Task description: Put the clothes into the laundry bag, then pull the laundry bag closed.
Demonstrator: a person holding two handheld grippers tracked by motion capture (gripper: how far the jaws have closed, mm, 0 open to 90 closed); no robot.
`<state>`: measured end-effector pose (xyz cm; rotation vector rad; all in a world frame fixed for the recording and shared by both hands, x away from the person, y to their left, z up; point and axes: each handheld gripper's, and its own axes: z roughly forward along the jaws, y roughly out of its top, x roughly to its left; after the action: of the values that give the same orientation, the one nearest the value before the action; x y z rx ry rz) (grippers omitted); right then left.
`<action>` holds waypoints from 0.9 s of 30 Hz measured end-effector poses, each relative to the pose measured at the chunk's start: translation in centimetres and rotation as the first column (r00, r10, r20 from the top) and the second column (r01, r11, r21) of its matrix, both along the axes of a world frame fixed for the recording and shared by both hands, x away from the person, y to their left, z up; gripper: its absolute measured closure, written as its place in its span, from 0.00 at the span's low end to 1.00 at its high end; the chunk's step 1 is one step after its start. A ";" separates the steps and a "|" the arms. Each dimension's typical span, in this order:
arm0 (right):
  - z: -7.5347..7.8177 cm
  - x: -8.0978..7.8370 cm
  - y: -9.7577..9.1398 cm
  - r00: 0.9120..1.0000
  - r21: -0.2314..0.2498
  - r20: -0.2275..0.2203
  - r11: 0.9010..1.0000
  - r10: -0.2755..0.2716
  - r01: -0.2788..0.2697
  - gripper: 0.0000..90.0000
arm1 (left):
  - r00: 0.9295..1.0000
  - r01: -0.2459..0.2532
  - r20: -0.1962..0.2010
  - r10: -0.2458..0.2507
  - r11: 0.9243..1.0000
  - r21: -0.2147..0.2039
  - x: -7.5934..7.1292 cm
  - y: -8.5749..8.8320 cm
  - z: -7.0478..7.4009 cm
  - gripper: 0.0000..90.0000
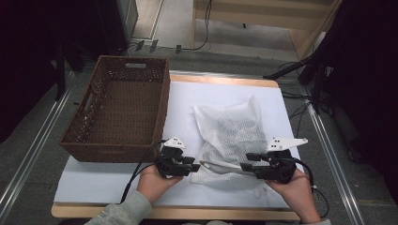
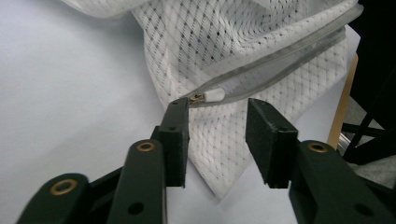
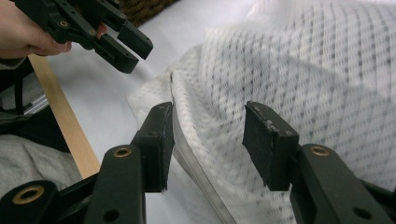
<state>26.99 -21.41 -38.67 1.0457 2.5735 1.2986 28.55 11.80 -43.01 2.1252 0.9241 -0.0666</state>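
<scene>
Nearest the person, the left gripper sat at the near left corner of a white mesh laundry bag, its jaws parted and clamped on nothing. In the left gripper view the zipper pull lay just past the tip of one jaw, touching or nearly touching it, with the grey zipper running away along the bag's edge and looking closed along the stretch in view. The right gripper faced it from the bag's near right side, likewise released; in the right gripper view its jaws stood apart astride the zippered hem, one pad close against the hem, the mesh lying loose between them without being pinched.

The bag itself rested flat and somewhat rumpled on the white sheet covering the table, near its middle and just right of the woven brown basket. The basket, farther off at the left, showed nothing inside it.

As a judgement, the zipper work looked finished or just let go of, with both claws freed from the bag. What remained, if the basket was the goal, was to take hold of the bag again and carry it over into the basket; none of that had begun.
</scene>
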 end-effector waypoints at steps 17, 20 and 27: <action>-0.2 1.5 4.6 0.999 -0.006 -0.018 0.999 0.047 -0.047 0.72 | 1.000 -0.013 0.017 0.013 1.000 0.001 0.0 1.0 1.4 0.51; -0.6 1.9 5.3 0.998 -0.017 -0.020 0.998 0.062 -0.062 0.72 | 1.000 -0.011 0.004 0.011 1.000 -0.002 0.1 1.1 1.5 0.51; -0.6 2.5 6.5 0.999 -0.019 -0.024 0.999 0.047 -0.047 0.73 | 1.000 -0.019 0.005 0.019 1.000 -0.004 0.2 1.3 1.8 0.49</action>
<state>29.51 -14.92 -39.27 1.0092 2.6383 1.2763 28.72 13.08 -41.19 2.1118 0.9396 -0.0531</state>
